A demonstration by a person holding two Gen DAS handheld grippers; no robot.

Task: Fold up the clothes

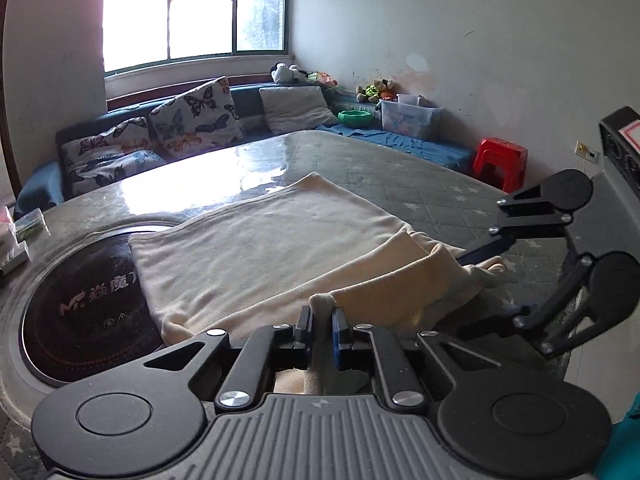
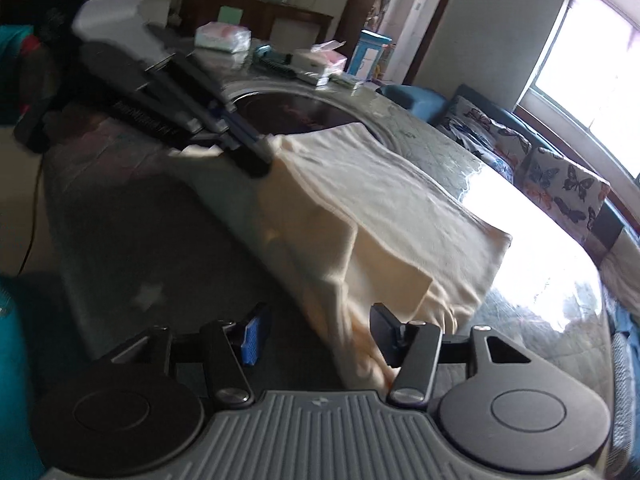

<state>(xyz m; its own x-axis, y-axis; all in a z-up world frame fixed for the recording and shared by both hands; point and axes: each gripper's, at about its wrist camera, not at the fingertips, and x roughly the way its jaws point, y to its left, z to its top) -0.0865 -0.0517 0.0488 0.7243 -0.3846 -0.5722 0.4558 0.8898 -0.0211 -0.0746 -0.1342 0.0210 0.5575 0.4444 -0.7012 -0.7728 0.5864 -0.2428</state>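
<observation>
Left wrist view: I see the left hand-held gripper [image 1: 320,316] clamped on the cloth [image 1: 256,248]; the right hand-held gripper [image 2: 316,336] stands open, cloth between its jaws on the worktop [image 1: 400,176].

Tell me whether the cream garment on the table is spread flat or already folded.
Partly folded: the cream garment lies mostly flat, but its near edge is doubled over in layers, pinched by the left gripper.

Left wrist view low over worktop [image 1: 360,168], facing window [image 1: 192,12], right wrist view close, tilted, facing leftward, both sharing cream cloth [image 1: 256,240] and butterfly cushions [image 1: 196,116].
</observation>
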